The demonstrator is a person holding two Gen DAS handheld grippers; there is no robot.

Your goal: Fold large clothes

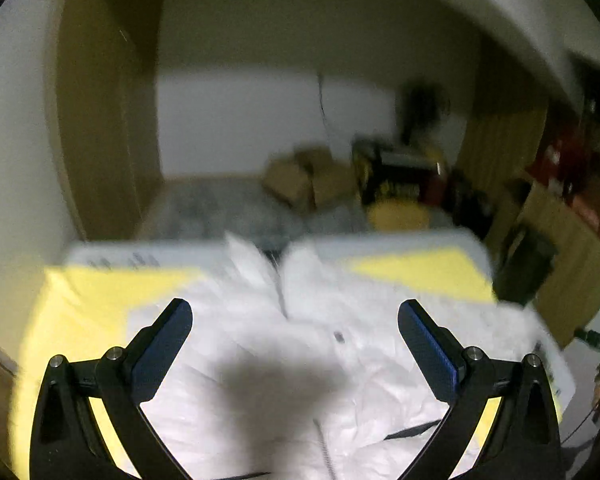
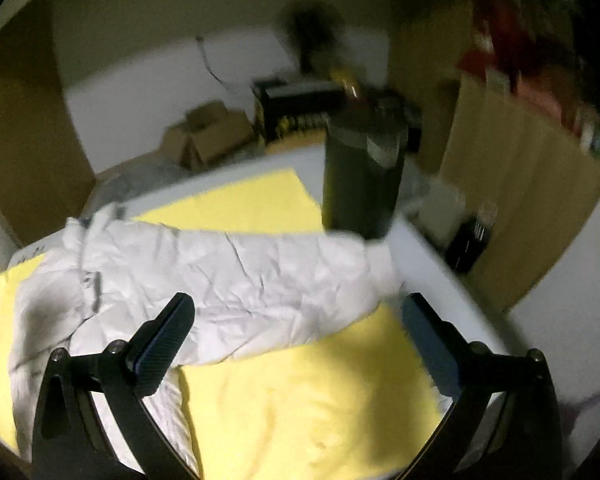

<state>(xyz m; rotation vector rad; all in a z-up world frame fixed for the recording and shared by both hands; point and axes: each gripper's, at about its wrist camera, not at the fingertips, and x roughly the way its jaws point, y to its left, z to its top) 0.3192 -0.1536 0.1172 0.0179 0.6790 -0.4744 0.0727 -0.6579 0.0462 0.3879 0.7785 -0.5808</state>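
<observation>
A large white crinkled jacket lies spread on a yellow cloth that covers a white table. My left gripper is open and empty above the jacket's front, near its zipper. In the right wrist view the jacket's sleeve stretches to the right across the yellow cloth. My right gripper is open and empty just above the sleeve, its left finger over the fabric.
A dark tall cylinder stands at the table's far right edge by the sleeve end. Cardboard boxes and dark clutter sit on the floor behind. A wooden cabinet is at the right. Both views are motion-blurred.
</observation>
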